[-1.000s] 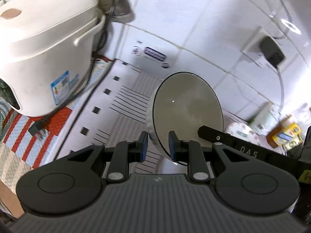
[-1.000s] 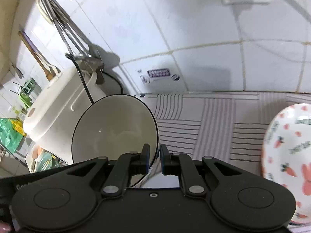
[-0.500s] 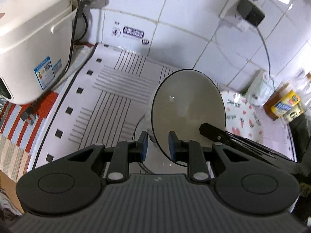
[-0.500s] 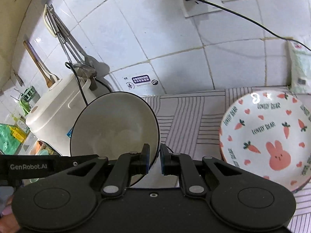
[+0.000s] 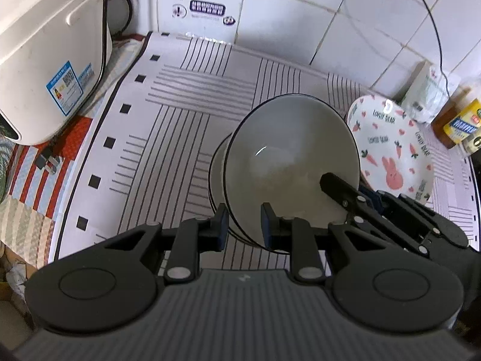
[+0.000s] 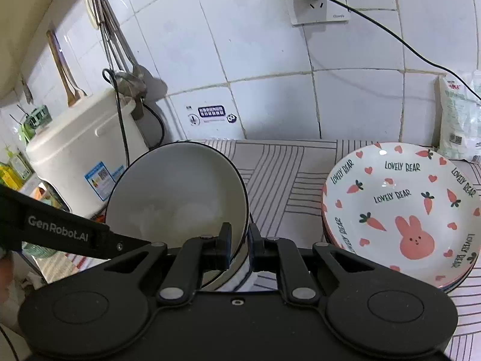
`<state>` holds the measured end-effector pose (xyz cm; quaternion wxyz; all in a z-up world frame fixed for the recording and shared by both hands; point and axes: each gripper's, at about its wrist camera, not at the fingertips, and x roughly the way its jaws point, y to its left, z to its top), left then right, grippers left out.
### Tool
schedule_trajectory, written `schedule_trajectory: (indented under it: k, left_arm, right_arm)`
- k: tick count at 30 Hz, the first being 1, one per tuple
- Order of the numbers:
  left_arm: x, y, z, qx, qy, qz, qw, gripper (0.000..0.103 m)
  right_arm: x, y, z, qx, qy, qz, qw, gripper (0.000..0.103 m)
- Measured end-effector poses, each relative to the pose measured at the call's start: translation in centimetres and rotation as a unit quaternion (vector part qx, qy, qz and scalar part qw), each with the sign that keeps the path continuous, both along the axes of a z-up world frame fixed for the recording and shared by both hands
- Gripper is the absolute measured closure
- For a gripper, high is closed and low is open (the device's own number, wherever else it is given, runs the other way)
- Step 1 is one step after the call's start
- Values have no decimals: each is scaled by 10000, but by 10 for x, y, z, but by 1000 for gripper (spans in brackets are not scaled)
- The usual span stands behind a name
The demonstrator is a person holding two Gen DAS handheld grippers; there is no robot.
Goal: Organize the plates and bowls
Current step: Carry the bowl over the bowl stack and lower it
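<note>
A white bowl with a dark rim (image 5: 288, 150) hangs tilted over the striped mat (image 5: 180, 120), with more dark rims nested behind it on its left. My left gripper (image 5: 243, 227) is shut on the near rim. From the right, one finger (image 5: 339, 188) of my right gripper reaches inside the bowl. In the right wrist view my right gripper (image 6: 239, 240) is shut on the edge of the same bowl (image 6: 177, 192). A stack of plates with pink rabbit and carrot prints (image 6: 399, 207) rests on the mat (image 6: 285, 174) to the right, also seen as plates (image 5: 396, 150).
A white rice cooker (image 5: 45, 60) with its cord stands at the left. Bottles and a bag (image 5: 460, 123) crowd the right end by the tiled wall. Utensils (image 6: 111, 39) hang on the wall, and a plugged socket (image 6: 315, 0) sits higher up.
Both grippers have carried the bowl down towards the mat and tipped forward. The rabbit plates have come fully into view at the right. Both grips are unchanged.
</note>
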<state>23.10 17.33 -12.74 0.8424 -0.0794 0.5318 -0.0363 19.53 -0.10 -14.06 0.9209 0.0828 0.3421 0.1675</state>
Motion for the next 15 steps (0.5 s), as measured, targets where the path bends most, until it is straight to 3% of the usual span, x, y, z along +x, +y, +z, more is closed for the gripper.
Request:
schedule_trajectory:
  k: [15]
  left_arm:
    - [9,3,-5,160,176,223,9995,72]
  right_arm:
    - [-7,33,-6,-1358,-477,121,9895,86]
